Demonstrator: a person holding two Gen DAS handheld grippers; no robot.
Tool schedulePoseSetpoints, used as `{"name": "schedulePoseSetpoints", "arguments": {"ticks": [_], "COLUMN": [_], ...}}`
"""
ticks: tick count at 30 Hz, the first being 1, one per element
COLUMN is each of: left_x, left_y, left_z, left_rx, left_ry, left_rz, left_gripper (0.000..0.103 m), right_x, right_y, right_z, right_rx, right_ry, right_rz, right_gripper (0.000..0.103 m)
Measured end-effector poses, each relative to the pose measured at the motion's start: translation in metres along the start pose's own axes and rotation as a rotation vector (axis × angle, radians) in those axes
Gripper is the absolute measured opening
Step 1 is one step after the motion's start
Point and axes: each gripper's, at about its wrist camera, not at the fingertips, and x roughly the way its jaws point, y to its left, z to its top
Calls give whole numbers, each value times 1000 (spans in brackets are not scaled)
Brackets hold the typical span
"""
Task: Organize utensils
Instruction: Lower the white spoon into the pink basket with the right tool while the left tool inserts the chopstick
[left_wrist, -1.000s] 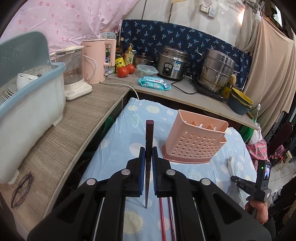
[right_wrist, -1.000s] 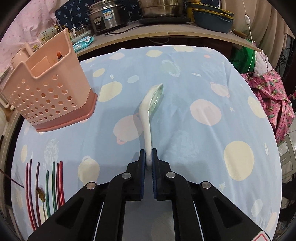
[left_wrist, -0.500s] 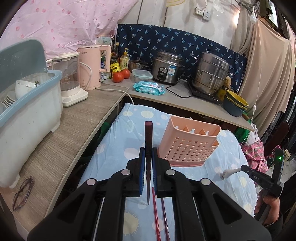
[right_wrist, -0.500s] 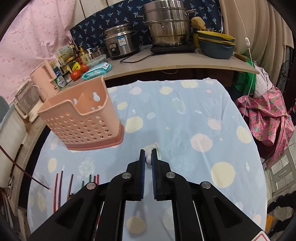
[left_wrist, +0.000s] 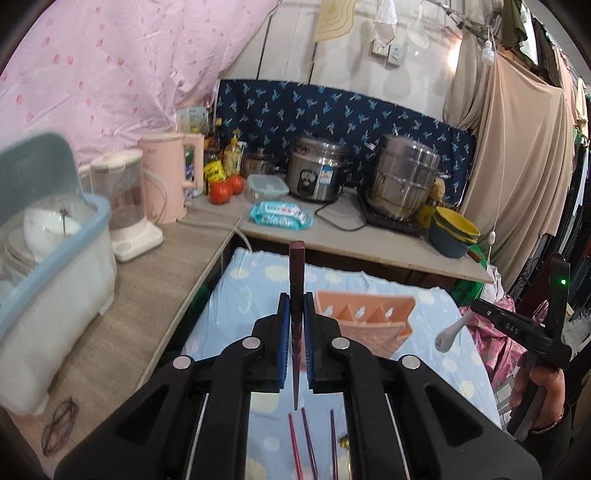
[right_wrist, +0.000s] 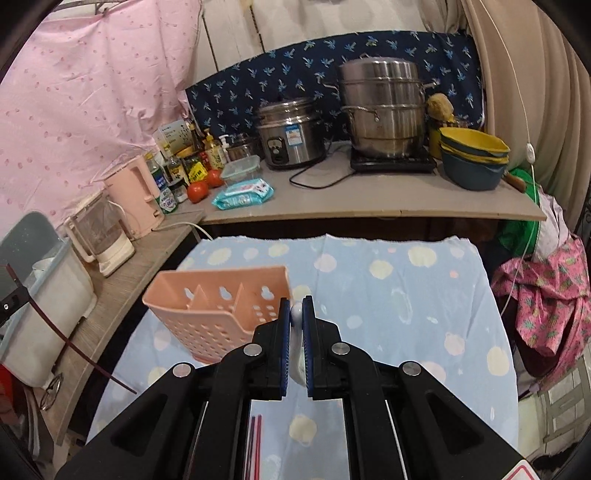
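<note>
My left gripper (left_wrist: 296, 309) is clamped on a single dark maroon chopstick (left_wrist: 296, 273), its blue pads pressing both sides of the shaft; the thick square end stands up past the fingertips and the thin tip hangs below them over the cloth. My right gripper (right_wrist: 296, 314) is closed on a white ceramic soup spoon (right_wrist: 296, 313), of which I see only a rounded white bit between the pads. In the left view that spoon (left_wrist: 448, 334) sticks out from the right gripper (left_wrist: 476, 307), held in a person's hand (left_wrist: 543, 384) above the table's right side.

The peach perforated plastic utensil caddy (right_wrist: 214, 314) stands upright on the pale blue cloth with pastel dots (right_wrist: 406, 295), just ahead and left of the right gripper; its divided compartments look bare from here. A few more red and dark chopsticks (left_wrist: 312, 439) lie loose on the cloth under the left gripper.

Writing: the right gripper's body shows small pale letters, perhaps "DAS". The steel rice cooker (right_wrist: 291, 134) wears a blue-and-white sticker, and the blue wet-wipe pack (right_wrist: 243, 192) has print, both too small for me to read.
</note>
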Motion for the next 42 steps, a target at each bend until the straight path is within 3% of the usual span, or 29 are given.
{"name": "schedulePoseSetpoints", "arguments": {"ticks": [7, 14, 26, 37, 39, 42], "left_x": [-3, 11, 87, 123, 125, 124], "left_y": [-20, -43, -58, -48, -46, -43], "left_z": [58, 88, 65, 39, 35, 31], "left_rx": [19, 32, 37, 1, -3, -17], "left_ry": [-103, -145, -19, 76, 77, 70], "left_rz": [-12, -31, -11, 19, 25, 31], "left_gripper": [7, 7, 7, 8, 10, 28], "right_x": [24, 70, 110, 124, 123, 121], "right_y": [25, 28, 35, 46, 50, 54], "right_z": [49, 47, 31, 24, 21, 22], "right_rx": [-54, -69, -125, -190, -211, -233], "right_ry": [13, 109, 188, 212, 203, 188], "right_rz": [50, 58, 41, 9, -7, -20], "right_gripper": [6, 6, 6, 7, 7, 9]}}
